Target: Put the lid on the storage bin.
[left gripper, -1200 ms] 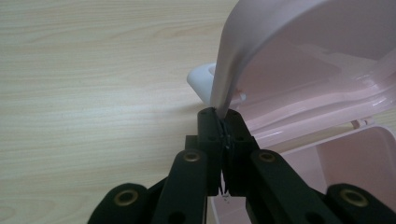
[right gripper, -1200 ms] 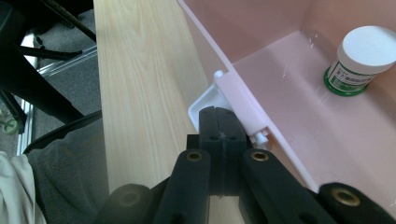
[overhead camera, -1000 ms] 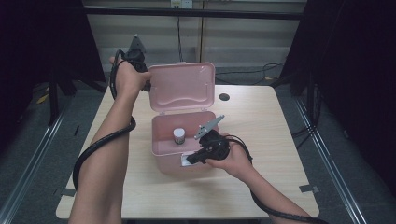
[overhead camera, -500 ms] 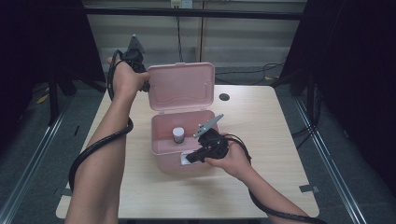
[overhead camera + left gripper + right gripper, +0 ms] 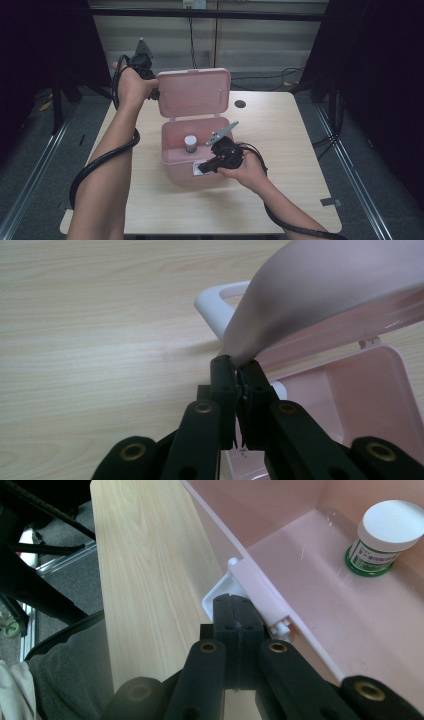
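Pale wood-grain laminate table [image 5: 280, 145], matt. Pink plastic box [image 5: 175, 150], smooth, glossy. Small white-capped plastic jar [image 5: 385, 535], paper label, matt cap.

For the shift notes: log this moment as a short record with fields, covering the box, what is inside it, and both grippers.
surface: light wooden table
box: pink plastic box, open, near the table's middle
lid: pink lid raised upright behind the box
contents: one small jar, white cap, green-printed label, standing upright on the box floor
left gripper: left gripper shut on the lid's edge, holding it up
right gripper: right gripper shut, at the white latch on the box's front wall
other: dark round hole in the tabletop behind the box
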`<state>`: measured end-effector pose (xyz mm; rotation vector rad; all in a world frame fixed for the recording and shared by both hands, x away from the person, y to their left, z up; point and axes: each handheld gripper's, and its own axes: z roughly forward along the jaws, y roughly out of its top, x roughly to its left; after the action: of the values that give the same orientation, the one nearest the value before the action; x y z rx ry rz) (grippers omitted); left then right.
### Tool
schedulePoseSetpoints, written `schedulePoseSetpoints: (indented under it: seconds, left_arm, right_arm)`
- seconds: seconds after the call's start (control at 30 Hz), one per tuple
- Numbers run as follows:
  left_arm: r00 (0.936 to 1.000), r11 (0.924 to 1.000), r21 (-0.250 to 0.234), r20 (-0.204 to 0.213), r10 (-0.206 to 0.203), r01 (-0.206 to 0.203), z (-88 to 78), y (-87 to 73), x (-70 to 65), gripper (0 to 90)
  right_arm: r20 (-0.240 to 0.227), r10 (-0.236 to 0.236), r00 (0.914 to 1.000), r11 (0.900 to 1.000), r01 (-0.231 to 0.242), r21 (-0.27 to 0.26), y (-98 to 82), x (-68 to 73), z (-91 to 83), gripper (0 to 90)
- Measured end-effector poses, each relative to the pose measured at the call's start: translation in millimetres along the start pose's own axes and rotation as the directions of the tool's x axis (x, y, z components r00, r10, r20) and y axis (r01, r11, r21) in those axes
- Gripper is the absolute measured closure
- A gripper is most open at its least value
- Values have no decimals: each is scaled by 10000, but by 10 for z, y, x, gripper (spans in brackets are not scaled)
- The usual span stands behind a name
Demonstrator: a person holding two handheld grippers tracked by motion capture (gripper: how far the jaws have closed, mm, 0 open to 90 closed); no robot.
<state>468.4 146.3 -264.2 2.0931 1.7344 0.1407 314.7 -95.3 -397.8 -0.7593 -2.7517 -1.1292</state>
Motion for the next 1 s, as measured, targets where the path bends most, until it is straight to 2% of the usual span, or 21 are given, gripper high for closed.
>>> schedulePoseSetpoints:
  seconds: [0.23,0.47,0.6,0.93,0.97,1.0]
  left_arm:
    - [9999,9999,29,64,98,-98,-29,-48,2,868]
    - [9999,9999,135,151,13,-15,-50,-81,-9,865]
    - [9998,9998,187,169,53,-56,-59,-95,-3,865]
    - [9996,10000,68,279,53,-55,-69,-139,12,863]
    - [9995,9997,238,327,-41,33,-71,-144,15,871]
    - [9941,9995,121,1044,-290,279,-70,-156,34,900]
  right_arm:
    - [13,127,9999,9999,-127,17,8,6,5,900]
    - [62,213,9998,9997,-213,97,19,13,5,900]
    - [88,102,9999,9998,-103,160,29,10,5,900]
    - [208,211,9996,9997,-214,149,48,1,16,900]
    - [217,198,9996,9997,-201,135,50,0,18,900]
    - [234,188,9995,9998,-191,100,50,-1,22,900]
